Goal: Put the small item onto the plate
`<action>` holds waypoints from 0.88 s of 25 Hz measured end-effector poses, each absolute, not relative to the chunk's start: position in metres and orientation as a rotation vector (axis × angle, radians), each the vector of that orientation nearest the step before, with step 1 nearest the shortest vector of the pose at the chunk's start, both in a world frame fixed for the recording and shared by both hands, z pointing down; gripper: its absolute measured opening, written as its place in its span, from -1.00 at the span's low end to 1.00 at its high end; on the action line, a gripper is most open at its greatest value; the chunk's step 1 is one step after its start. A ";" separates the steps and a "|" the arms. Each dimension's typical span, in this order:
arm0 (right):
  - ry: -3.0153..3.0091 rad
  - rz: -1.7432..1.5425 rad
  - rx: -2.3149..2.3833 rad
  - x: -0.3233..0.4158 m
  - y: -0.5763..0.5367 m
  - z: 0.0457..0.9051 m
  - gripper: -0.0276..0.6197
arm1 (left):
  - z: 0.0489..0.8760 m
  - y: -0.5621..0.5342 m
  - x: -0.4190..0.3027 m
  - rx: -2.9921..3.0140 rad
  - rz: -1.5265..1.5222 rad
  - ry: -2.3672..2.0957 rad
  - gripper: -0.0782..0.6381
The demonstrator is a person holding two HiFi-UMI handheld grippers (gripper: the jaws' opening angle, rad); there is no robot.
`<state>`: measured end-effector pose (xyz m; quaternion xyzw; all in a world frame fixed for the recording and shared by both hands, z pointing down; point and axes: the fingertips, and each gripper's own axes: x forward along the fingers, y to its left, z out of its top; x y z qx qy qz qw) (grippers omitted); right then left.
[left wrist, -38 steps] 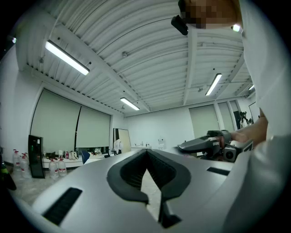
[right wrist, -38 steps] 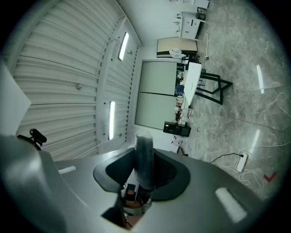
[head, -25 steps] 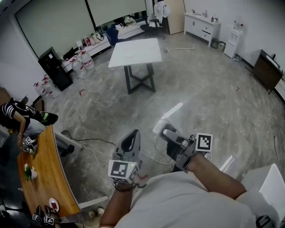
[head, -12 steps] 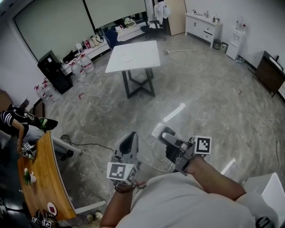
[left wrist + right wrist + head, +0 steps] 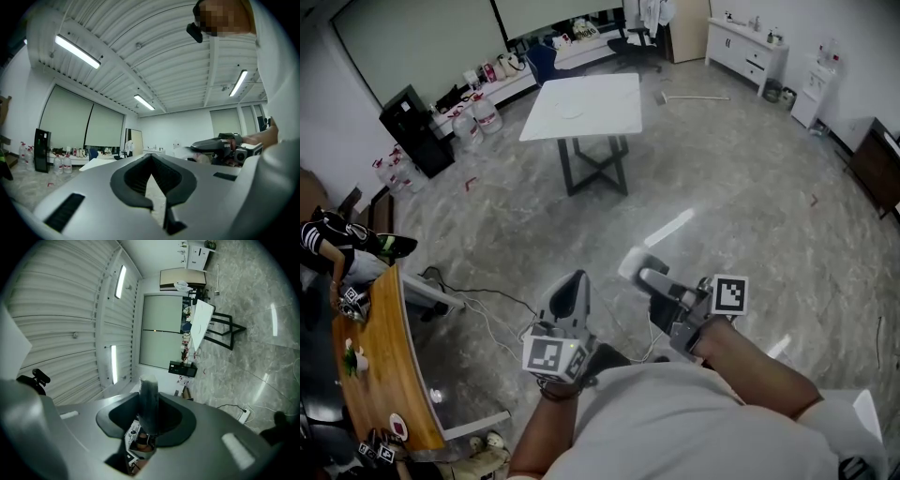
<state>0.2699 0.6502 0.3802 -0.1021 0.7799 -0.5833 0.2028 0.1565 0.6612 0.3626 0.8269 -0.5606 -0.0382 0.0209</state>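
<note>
A wooden table [image 5: 384, 375] curves along the left edge. The left gripper [image 5: 573, 284] is held above the grey floor [image 5: 750, 187], its fingers pressed together with nothing between them. Just right of it, the right gripper [image 5: 650, 277] pinches a small grey item [image 5: 149, 401] between its fingers. Both grippers point toward a white table [image 5: 591, 98], which stands well apart from them.

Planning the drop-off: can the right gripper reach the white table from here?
Probably not yet. The right gripper, shut on the small item, sits close to the person, while the white table stands far across the floor. Nothing blocks the way; walking closer should do.
</note>
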 end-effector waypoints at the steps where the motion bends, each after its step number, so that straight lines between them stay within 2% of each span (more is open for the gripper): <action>1: 2.174 -1.632 -0.283 0.269 0.639 0.374 -0.59 | 0.358 0.649 0.155 2.553 -0.116 -1.736 -0.76; 6: 2.141 -1.651 -0.315 0.255 0.550 0.304 -0.59 | 0.291 0.554 0.142 2.548 -0.098 -1.696 -0.76; 12: 2.136 -1.614 -0.343 0.265 0.528 0.388 -0.59 | 0.369 0.521 0.151 2.589 -0.140 -1.666 -0.76; 22: 2.117 -1.610 -0.406 0.186 0.377 0.392 -0.59 | 0.366 0.367 0.073 2.626 -0.141 -1.570 -0.76</action>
